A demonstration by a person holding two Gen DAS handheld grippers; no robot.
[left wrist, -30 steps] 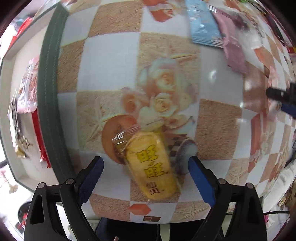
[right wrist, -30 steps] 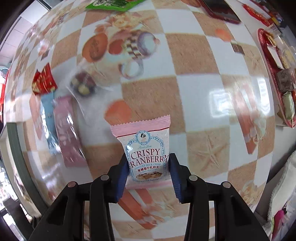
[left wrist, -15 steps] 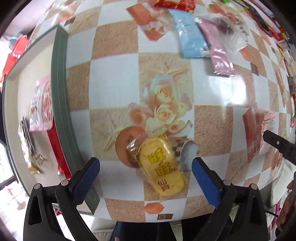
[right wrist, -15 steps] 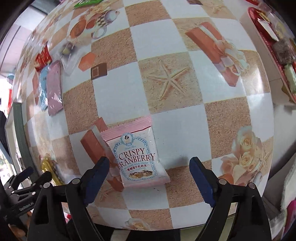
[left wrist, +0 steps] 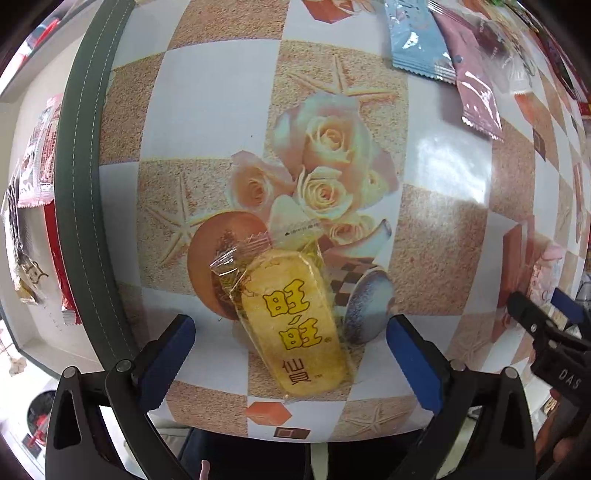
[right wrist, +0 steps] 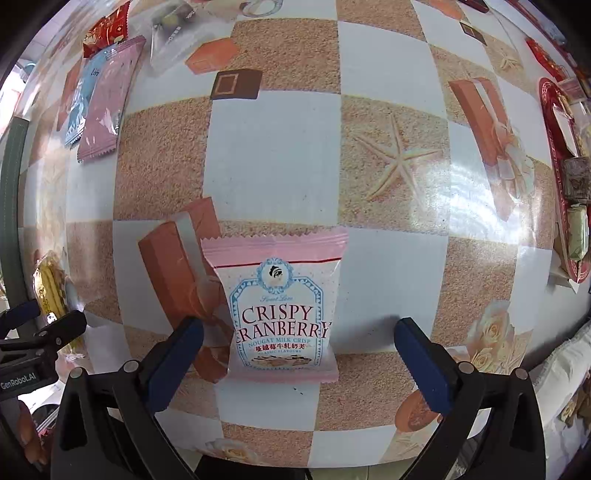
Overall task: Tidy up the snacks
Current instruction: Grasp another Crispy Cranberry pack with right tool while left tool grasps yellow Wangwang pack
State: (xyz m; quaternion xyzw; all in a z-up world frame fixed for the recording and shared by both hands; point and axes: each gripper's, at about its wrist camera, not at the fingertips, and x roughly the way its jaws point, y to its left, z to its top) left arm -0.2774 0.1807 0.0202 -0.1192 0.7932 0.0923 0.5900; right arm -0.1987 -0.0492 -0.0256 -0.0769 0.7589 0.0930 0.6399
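The counter (right wrist: 280, 155) is covered by a glossy checked cloth printed with starfish, roses and gift boxes, and it carries everything here. Along its left edge runs a dark green stitched border (left wrist: 79, 192), and beyond that lies a white tray (left wrist: 31, 332) holding several wrapped snacks. At the far right edge of the right wrist view sits a red tray (right wrist: 550, 122) with more wrapped pieces in it.

The left claw (left wrist: 291, 332) is spread wide, its 2 blue pads either side of the yellow rice cracker (left wrist: 295, 325) without touching it. That cracker lies flat in a clear wrapper on the counter, slightly tilted, just beside the green border.

The right claw (right wrist: 299, 332) is likewise spread wide and holds nothing. Between its pads lies the pink cranberry packet (right wrist: 280, 310), flat on the counter with its label facing up and clear of both pads.

Farther off, a blue packet (left wrist: 417, 40) and a mauve packet (left wrist: 472, 74) lie side by side, touching, with a small red packet (right wrist: 107, 29) just beyond them.
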